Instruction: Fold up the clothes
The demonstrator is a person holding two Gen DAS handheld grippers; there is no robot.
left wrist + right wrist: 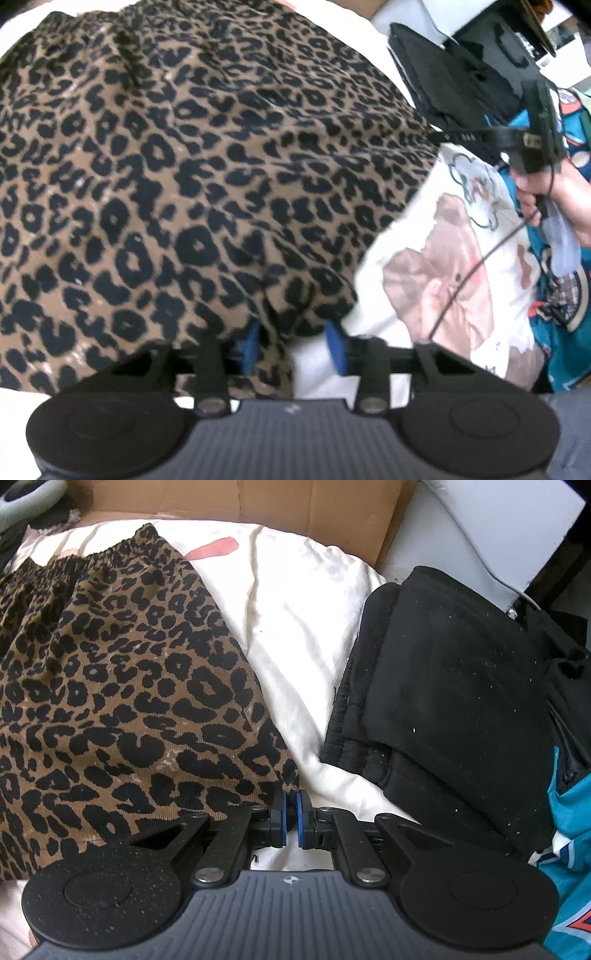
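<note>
Left claw [293, 345]: seen with its blue pads spread apart, a bunched fold of the leopard-print corduroy skirt [184, 177] lying between them; no pinch was yet made, so it was judged released.
Right claw [290, 818]: its blue pads were drawn nearly together at the skirt's near hem corner [290, 781]; whether cloth was actually nipped there cannot be told.
Task garment: the skirt was spread flat on the cream printed sheet [295, 627], its gathered elastic waistband [110, 554] lying at the far end.
Beside it: a folded black fleece garment [443, 686] was set to the right, apart from the skirt, with bare sheet between.
Further off: a teal printed fabric [569, 812] was seen at the right edge, and a brown cardboard box [258, 502] behind the bed.
Risk, left side: a lift begun before the pads were brought together would be expected to leave that corner behind and skew the fold.
Risk, right side: only the hem's tip seemed reachable; thick corduroy could slip out under its own weight.
Risk, surface: the loose sheet could be caught along with the hem and dragged up.
</note>
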